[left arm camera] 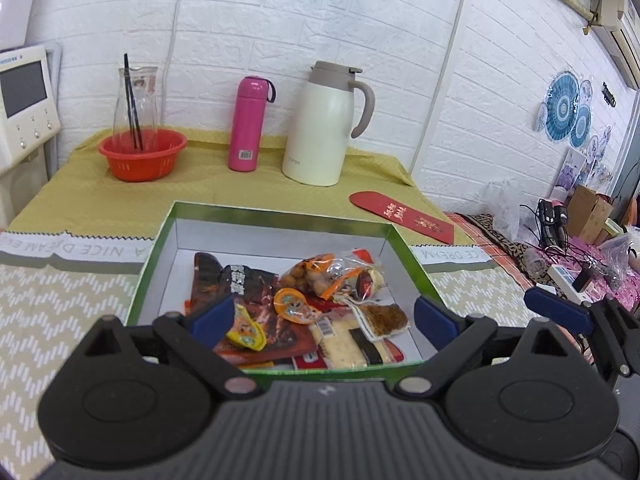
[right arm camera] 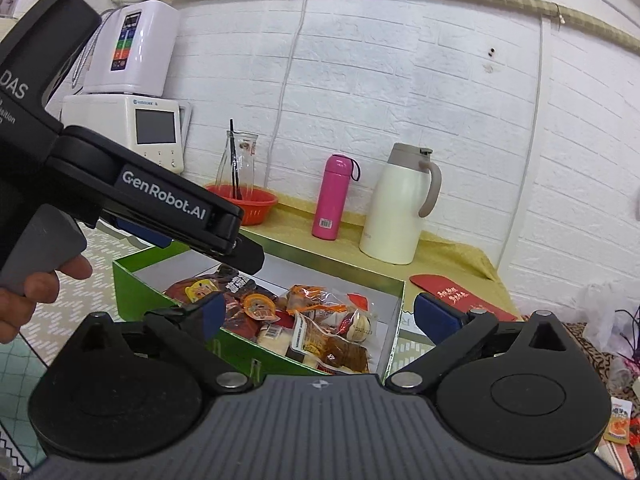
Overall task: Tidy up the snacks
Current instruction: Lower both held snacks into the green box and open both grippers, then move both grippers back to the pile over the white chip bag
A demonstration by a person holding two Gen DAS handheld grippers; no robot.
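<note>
Fingers wide on left gripper (left arm camera: 324, 320) and right gripper (right arm camera: 320, 316), both empty; one green box (left arm camera: 160, 240), many snacks (left arm camera: 304, 308).

1. The box (left arm camera: 160, 236) is rimmed in green, with white inner walls.
2. The flask (left arm camera: 248, 124) is coloured pink.
3. The jug (left arm camera: 320, 128) is finished in cream, with a taupe lid and handle.
4. The basket (left arm camera: 143, 156) is coloured red-orange.
5. The envelope (left arm camera: 402, 217) is red, printed with gold characters.
6. The mat (left arm camera: 60, 300) is patterned with white chevron dashes on beige.
7. The gripper pads (left arm camera: 212, 320) are coloured blue.
</note>
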